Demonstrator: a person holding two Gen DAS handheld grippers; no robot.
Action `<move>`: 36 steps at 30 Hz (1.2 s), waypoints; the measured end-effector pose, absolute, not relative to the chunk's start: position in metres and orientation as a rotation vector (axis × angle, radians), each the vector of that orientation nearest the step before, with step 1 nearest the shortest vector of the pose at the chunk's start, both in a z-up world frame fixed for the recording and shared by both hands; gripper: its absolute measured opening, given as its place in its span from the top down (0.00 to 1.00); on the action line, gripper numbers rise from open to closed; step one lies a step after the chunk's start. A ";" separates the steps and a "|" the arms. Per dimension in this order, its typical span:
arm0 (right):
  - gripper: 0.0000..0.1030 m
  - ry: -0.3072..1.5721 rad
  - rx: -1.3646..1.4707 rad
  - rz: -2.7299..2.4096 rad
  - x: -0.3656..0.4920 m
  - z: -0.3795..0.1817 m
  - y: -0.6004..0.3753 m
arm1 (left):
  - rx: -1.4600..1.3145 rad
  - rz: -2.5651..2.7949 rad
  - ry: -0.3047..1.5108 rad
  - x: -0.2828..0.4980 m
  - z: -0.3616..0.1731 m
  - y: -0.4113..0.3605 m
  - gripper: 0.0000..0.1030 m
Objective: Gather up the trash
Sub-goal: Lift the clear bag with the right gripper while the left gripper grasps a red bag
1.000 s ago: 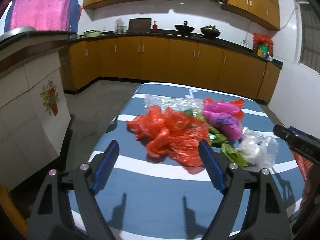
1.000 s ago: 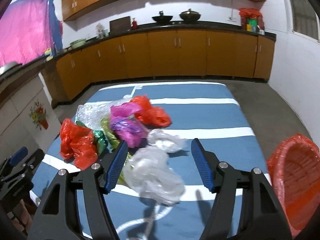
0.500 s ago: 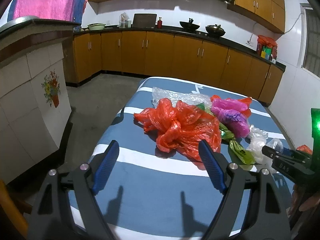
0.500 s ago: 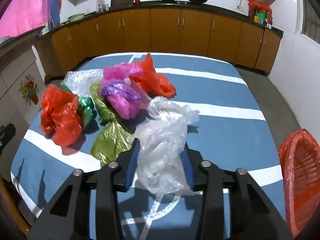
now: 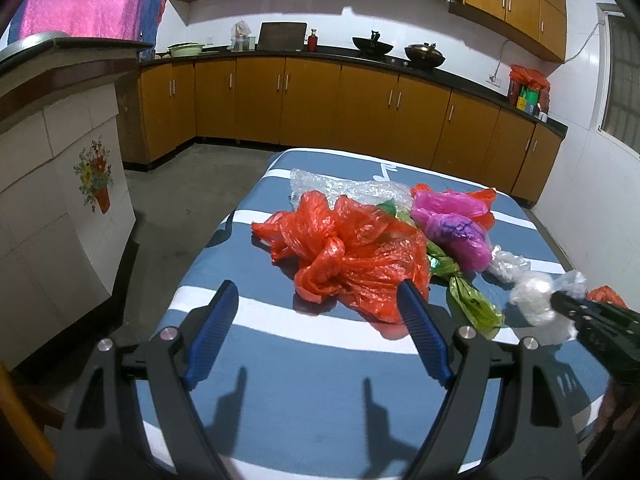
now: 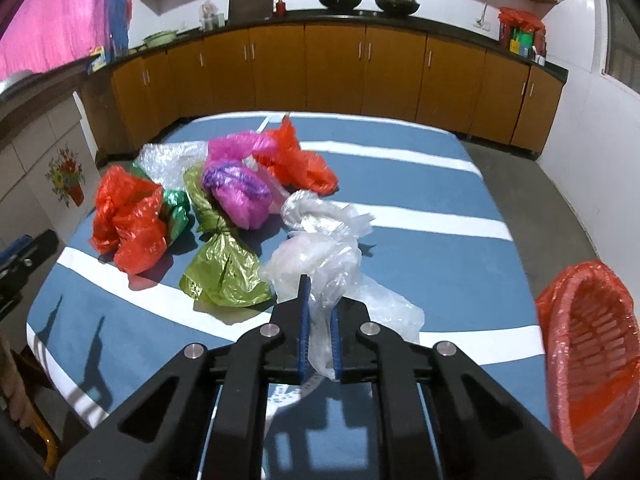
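1. The crumpled clear plastic bag lay on the blue cloth-covered table with white stripes, at the near end of the trash pile, its long axis running from the camera away toward the wooden kitchen cabinets.
2. The right gripper had just been closing; its blue pads were pinched together on the near part of that clear bag, with film bunched between them.
3. A second clear knotted bag sat just beyond the gripped one, touching it.
4. Left of the clear bag lay one olive-green plastic bag, tied at its neck, its long axis pointing away toward the cabinets.
5. Beyond that were one pink-and-purple plastic bag, one small shiny green wrapper and one sheet of clear bubble wrap.
6. Two red-orange plastic bags showed: a large crumpled one at the pile's left end and a smaller one at its far side.
7. The left gripper hovered over the table with its jaws wide apart, gripping nothing, the large red-orange bag just ahead of it.
8. One red plastic basket lined with red film stood off the table's right edge.
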State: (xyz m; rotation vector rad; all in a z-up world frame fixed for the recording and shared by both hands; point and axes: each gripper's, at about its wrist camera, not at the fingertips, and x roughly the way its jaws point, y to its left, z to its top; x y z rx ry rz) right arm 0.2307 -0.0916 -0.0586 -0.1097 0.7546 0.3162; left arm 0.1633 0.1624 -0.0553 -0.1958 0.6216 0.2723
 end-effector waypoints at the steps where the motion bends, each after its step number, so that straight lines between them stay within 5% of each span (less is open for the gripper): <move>1: 0.91 0.744 -0.102 0.313 0.229 -0.055 -0.096 | -0.197 0.272 0.622 0.166 -0.055 0.164 0.22; 7: 0.91 0.708 -0.072 0.298 0.228 -0.042 -0.111 | -0.214 0.279 0.645 0.195 -0.057 0.177 0.23; 12: 0.91 0.700 -0.057 0.293 0.231 -0.040 -0.117 | -0.223 0.301 0.698 0.220 -0.068 0.196 0.40; 23: 0.91 0.717 -0.039 0.288 0.236 -0.046 -0.119 | -0.187 0.266 0.765 0.250 -0.085 0.192 0.42; 29: 0.91 0.718 -0.038 0.284 0.235 -0.046 -0.120 | -0.213 0.223 0.805 0.253 -0.095 0.190 0.72; 36: 0.91 0.702 -0.027 0.278 0.232 -0.041 -0.125 | -0.219 0.193 0.749 0.239 -0.080 0.185 0.78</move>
